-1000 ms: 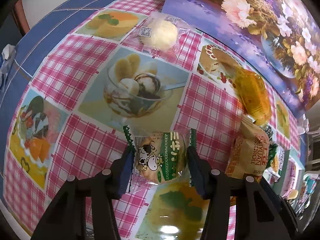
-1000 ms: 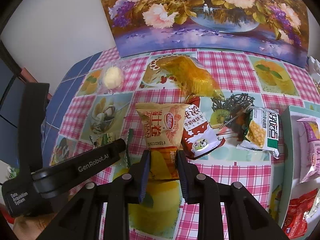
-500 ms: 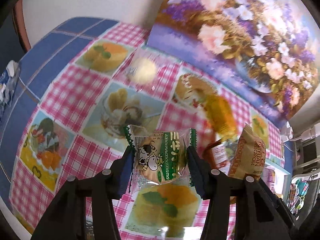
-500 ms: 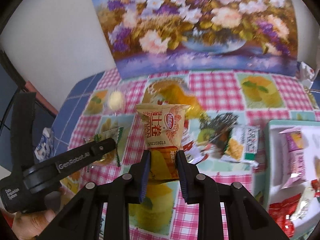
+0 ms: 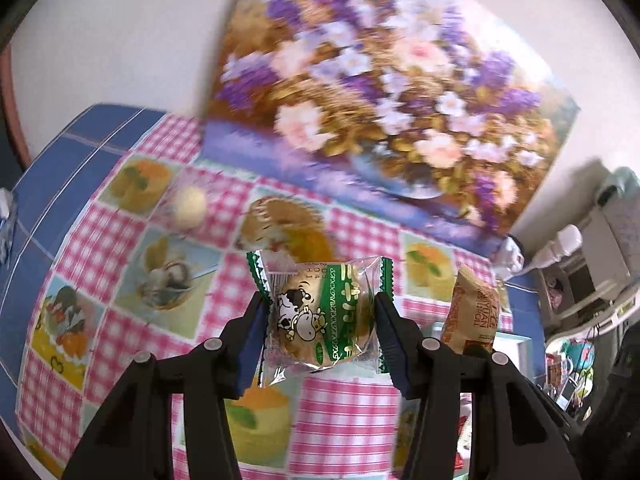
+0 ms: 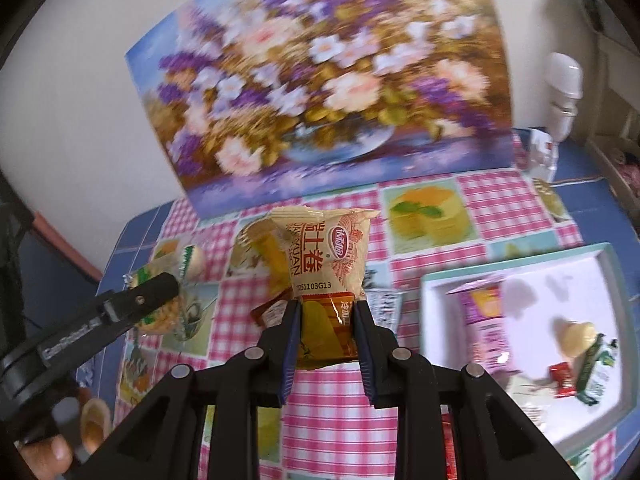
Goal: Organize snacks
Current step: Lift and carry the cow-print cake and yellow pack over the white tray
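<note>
Snacks-wise, our left gripper [image 5: 320, 316] pinches the cow cookie pack [image 5: 320, 316], right gripper [image 6: 326, 326] clamps the yellow roll pack [image 6: 324, 268]; only the right view shows the tray [image 6: 616, 280].

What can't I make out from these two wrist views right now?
- Left view: the tray is hidden behind the gripper and the cow-print snack.
- Right view: the red packet is mostly covered by the yellow snack.
- Both views: the small print on the table snacks is blurred.

Bright even daylight, heavy motion blur on flower painting [image 5: 384, 108] and checked tablecloth [image 6: 492, 196], packets in jaws sharp, fisheye bending with black vignette at 10 and 2 o'clock corners.
</note>
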`<state>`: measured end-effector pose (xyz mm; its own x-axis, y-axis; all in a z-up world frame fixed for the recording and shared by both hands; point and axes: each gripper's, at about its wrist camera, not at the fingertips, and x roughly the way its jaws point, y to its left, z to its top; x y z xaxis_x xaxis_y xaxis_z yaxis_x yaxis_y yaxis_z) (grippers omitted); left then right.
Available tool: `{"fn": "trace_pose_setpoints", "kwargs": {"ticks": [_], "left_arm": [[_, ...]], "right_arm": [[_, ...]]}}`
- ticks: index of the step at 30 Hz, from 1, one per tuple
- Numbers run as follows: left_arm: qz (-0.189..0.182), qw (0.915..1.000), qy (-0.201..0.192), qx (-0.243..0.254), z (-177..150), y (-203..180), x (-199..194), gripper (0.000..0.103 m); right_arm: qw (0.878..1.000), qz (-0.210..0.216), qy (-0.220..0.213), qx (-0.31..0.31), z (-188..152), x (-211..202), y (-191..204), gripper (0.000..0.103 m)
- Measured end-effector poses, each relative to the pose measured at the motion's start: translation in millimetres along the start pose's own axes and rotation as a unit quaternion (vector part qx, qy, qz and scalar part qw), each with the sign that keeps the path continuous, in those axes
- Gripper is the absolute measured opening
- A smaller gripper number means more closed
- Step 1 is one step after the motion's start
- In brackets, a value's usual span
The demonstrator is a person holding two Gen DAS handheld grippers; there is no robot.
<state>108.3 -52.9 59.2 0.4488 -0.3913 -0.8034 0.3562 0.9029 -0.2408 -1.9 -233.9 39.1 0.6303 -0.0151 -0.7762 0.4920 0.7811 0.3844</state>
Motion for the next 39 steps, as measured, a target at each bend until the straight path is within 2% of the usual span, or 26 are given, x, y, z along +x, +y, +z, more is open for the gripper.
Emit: {"fn": "trace_pose_setpoints", "kwargs": {"ticks": [9, 18, 24, 29, 39], "left_arm": [[-0.023, 0.9986, -0.001, 0.048, -10, -63, 2, 0.055], [-0.036, 0.9933, 0.019, 0.108, -33, -122, 16, 0.055], [-0.051, 0.9872, 0.032, 0.148, -49, -162, 24, 0.055], [-0.048, 0.9814, 0.041, 0.181, -59, -193, 32, 0.055], [-0.05, 0.9677, 0.073, 0.236, -89, -238, 54, 0.055]], "right_arm": [[0.997, -0.027, -0.02, 0.064, 15, -31, -70, 0.028], [0.99, -0.056, -0.031, 0.123, 18, -56, -135, 0.028], [0.983, -0.083, -0.038, 0.156, 17, -73, -177, 0.028], [0.979, -0.096, -0.039, 0.178, 15, -80, -205, 0.028], [0.976, -0.105, -0.008, 0.191, 5, -69, -230, 0.029]]}}
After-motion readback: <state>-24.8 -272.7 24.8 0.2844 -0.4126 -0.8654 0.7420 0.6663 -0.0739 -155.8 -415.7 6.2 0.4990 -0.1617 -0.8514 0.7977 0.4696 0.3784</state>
